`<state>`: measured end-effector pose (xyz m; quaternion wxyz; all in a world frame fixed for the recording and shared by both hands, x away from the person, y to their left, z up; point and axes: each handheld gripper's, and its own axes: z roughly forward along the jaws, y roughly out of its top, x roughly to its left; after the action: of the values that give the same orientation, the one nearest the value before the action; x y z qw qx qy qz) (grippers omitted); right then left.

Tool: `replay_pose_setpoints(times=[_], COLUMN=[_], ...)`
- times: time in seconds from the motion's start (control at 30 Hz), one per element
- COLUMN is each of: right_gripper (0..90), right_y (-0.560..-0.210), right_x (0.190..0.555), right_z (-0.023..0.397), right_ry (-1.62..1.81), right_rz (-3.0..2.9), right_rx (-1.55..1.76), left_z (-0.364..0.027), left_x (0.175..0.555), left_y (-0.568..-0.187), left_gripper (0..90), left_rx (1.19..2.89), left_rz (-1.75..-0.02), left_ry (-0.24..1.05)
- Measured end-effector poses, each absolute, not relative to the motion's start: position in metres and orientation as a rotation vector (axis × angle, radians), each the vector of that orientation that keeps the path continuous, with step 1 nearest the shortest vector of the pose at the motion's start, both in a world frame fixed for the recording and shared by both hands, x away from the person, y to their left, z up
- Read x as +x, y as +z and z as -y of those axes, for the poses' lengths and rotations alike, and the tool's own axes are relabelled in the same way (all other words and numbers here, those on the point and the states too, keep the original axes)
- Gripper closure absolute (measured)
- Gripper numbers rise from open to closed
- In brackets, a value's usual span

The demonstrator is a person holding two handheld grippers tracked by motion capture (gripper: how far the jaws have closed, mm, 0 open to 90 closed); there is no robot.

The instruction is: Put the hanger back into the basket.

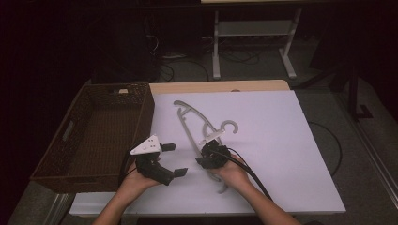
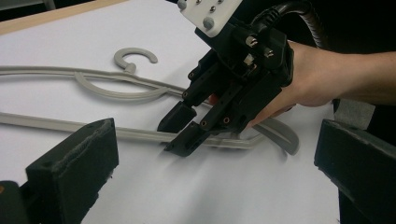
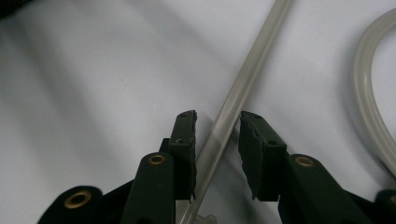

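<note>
One grey plastic hanger (image 1: 190,125) lies flat on the white sheet (image 1: 281,140) that covers the table, and everything else arranges itself around it. Its hook (image 1: 228,126) curls open on the side away from the basket. There is one woven brown basket (image 1: 70,145), standing just off the sheet's edge, on the far side of the left gripper from the hanger.

Two grippers are at work, one in each of the person's hands. The right gripper (image 1: 206,157) is down on the hanger's straight bar, near the end closest to the person. In the right gripper view its two jaws stand either side of that bar (image 3: 233,100), with a sliver of white showing on each side, so they straddle it but have not clamped it. The left gripper view shows the same thing from the side: the right gripper (image 2: 184,133) tipped down, jaw tips at the bar, the right hand (image 2: 313,77) behind it.

The left gripper (image 1: 174,159) hovers between the hanger and the basket, near the hanger but apart from it, its two jaws spread wide with nothing between them. The left hand (image 1: 133,180) holds it from below.
</note>
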<state>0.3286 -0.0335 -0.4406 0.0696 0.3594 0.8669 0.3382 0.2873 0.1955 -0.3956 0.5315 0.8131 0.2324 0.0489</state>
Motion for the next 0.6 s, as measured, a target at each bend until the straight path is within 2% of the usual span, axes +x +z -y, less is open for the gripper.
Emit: replay_pose_setpoints(times=[0.27, 0.6], right_gripper=[68.5, 80.1], right_y=[-0.44, -0.436], right_x=[0.328, 0.335], right_z=[0.034, 0.05], right_ry=[0.985, 0.937], right_rz=[-2.599, -2.585], right_rx=[1.104, 1.113], left_z=[-0.195, -0.194], left_x=[0.287, 0.288], left_y=[-0.395, -0.396], left_gripper=[0.0, 0.0], left_rx=[1.94, 1.937], left_rz=[-0.554, -0.552], left_ry=[0.116, 0.111])
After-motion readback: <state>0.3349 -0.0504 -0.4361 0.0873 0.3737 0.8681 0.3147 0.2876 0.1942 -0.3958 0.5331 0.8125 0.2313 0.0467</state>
